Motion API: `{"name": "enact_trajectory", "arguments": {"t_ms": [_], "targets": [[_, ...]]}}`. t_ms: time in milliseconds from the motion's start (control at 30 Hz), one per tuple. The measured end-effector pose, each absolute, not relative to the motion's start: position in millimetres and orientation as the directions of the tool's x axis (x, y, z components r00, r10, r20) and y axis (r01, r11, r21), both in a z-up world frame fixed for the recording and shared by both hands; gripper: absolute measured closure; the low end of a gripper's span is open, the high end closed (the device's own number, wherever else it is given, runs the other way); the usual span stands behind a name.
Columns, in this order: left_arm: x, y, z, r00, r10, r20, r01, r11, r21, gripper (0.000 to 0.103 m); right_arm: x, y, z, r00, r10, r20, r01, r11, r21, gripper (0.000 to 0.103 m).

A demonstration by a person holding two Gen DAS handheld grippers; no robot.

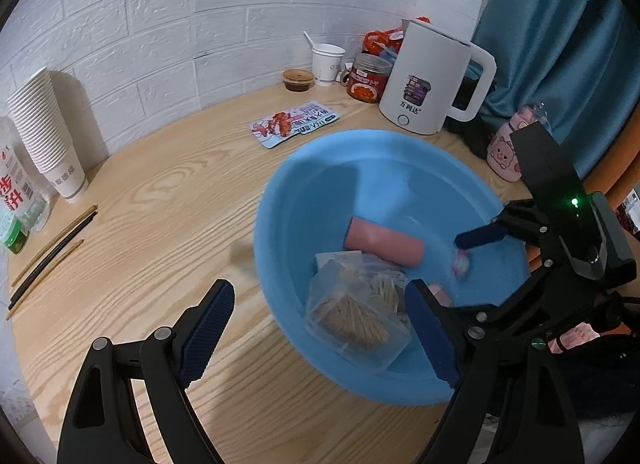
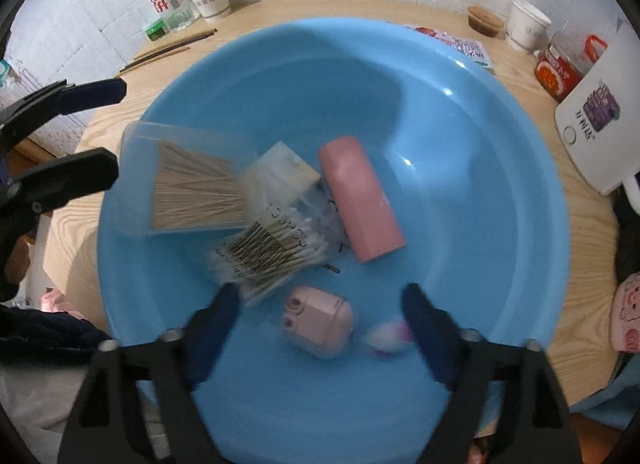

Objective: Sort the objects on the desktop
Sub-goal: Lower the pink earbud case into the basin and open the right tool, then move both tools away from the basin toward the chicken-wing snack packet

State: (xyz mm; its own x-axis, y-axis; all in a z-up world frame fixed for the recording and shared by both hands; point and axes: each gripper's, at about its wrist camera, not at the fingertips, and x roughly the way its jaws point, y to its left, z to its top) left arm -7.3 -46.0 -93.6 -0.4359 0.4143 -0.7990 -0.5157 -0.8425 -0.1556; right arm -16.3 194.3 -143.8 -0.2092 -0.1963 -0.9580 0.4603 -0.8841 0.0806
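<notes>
A blue basin [image 1: 280,192] [image 2: 520,144] stands on the round wooden table. In it lie a pink cylindrical case [image 1: 382,244] [image 2: 360,200], a clear box of toothpicks [image 1: 352,316] [image 2: 192,184], a bag of cotton swabs [image 2: 272,252], a small pink box [image 2: 316,322] and a small white-and-purple thing [image 1: 461,264] [image 2: 386,338]. My right gripper [image 2: 320,292] hangs open over the basin, its fingers either side of the pink box and the small thing, pressing neither. My left gripper [image 1: 320,292] [image 2: 114,128] is open and straddles the basin's rim, holding nothing.
Behind the basin are a white kettle [image 1: 432,80], a red-labelled jar [image 1: 368,78], a paper cup [image 1: 328,62], a sauce tub [image 1: 298,80] and a snack packet [image 1: 294,124]. At the left are stacked paper cups [image 1: 44,132], a bottle [image 1: 12,200] and chopsticks [image 1: 52,252]. A pink pig bottle [image 1: 508,148] stands right.
</notes>
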Motion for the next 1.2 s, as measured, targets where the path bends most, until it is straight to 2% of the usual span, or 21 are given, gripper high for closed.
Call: {"name": "enact_trajectory", "arguments": {"t_ms": [600, 733, 867, 1000, 1033, 1200], "targets": [[-10.5, -45.7, -95.9, -0.436, 0.408, -0.802, -0.506, -0.848, -0.156, 0.017, -16.9, 188.9, -114.3, -0.229, -0.190, -0.955, 0.461, -0.885, 0.066, 0.008], [-12.5, -48.3, -95.2, -0.443, 0.405, -0.800, -0.498, -0.853, -0.156, 0.007, -17.5, 188.4, -103.4, -0.244, -0.189, -0.951, 0.462, -0.885, 0.058, 0.008], [-14.9, -51.7, -92.1, -0.455, 0.399, -0.796, -0.489, -0.859, -0.151, 0.003, -19.7, 182.6, -92.4, -0.271, -0.177, -0.946, 0.457, -0.889, 0.035, 0.006], [-17.0, -54.1, -89.6, -0.466, 0.391, -0.794, -0.479, -0.866, -0.145, 0.000, -1.8, 183.2, -91.9, -0.287, -0.179, -0.941, 0.454, -0.890, 0.031, 0.005], [-17.2, -54.5, -89.0, -0.468, 0.389, -0.794, -0.477, -0.867, -0.144, 0.000, -7.2, 181.8, -90.8, -0.287, -0.180, -0.941, 0.454, -0.891, 0.031, 0.000], [-18.0, -56.2, -88.3, -0.476, 0.374, -0.796, -0.461, -0.877, -0.136, 0.000, -8.1, 191.0, -98.3, -0.313, -0.194, -0.930, 0.462, -0.886, 0.030, 0.000]]}}
